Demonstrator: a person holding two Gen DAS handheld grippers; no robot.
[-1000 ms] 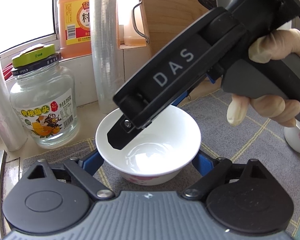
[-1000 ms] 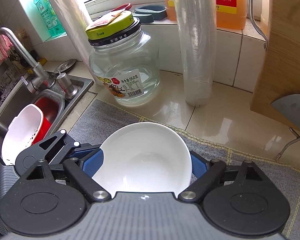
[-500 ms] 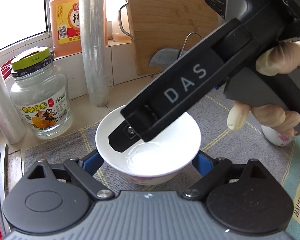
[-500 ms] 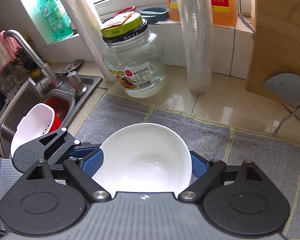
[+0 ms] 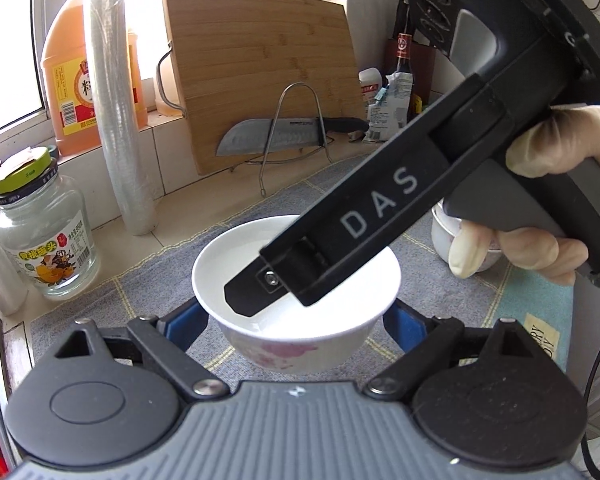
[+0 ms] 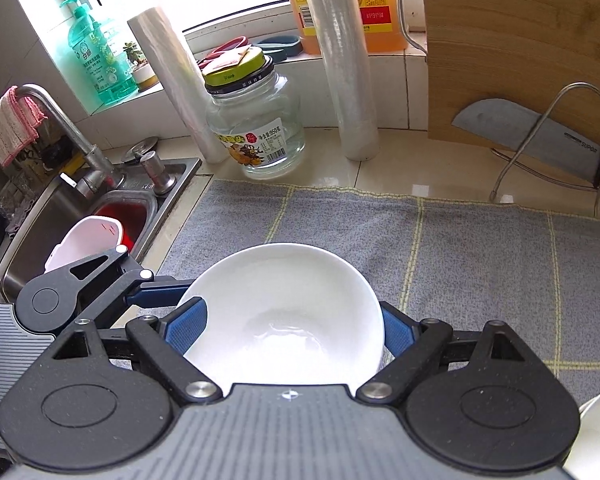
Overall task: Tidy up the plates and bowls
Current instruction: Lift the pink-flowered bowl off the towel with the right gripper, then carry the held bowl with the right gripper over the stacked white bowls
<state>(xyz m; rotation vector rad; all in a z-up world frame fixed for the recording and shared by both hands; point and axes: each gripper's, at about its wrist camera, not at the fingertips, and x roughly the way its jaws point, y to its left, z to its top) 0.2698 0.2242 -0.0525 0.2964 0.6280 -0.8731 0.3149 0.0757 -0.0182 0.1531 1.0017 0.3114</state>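
A white bowl (image 5: 300,320) with a pink flower print is held between both grippers above the grey checked mat (image 5: 428,280). My left gripper (image 5: 296,320) has its blue pads on the bowl's two sides. My right gripper (image 6: 288,328) also clasps the same bowl (image 6: 284,320), and its black body (image 5: 380,216) crosses over the bowl in the left wrist view. Another white bowl (image 5: 448,236) sits on the mat to the right, partly behind the gloved hand; it also shows at the lower right of the right wrist view (image 6: 596,432).
A glass jar (image 6: 256,128) with a green lid, two film rolls (image 6: 340,60), an orange bottle (image 5: 76,80), a bamboo cutting board (image 5: 260,72) and a knife (image 5: 276,136) on a wire rack line the back. The sink (image 6: 68,224) with tap lies left.
Both grippers have carried the bowl back and to the right, away from the jar and wall. The knife rack and second bowl have come into view.
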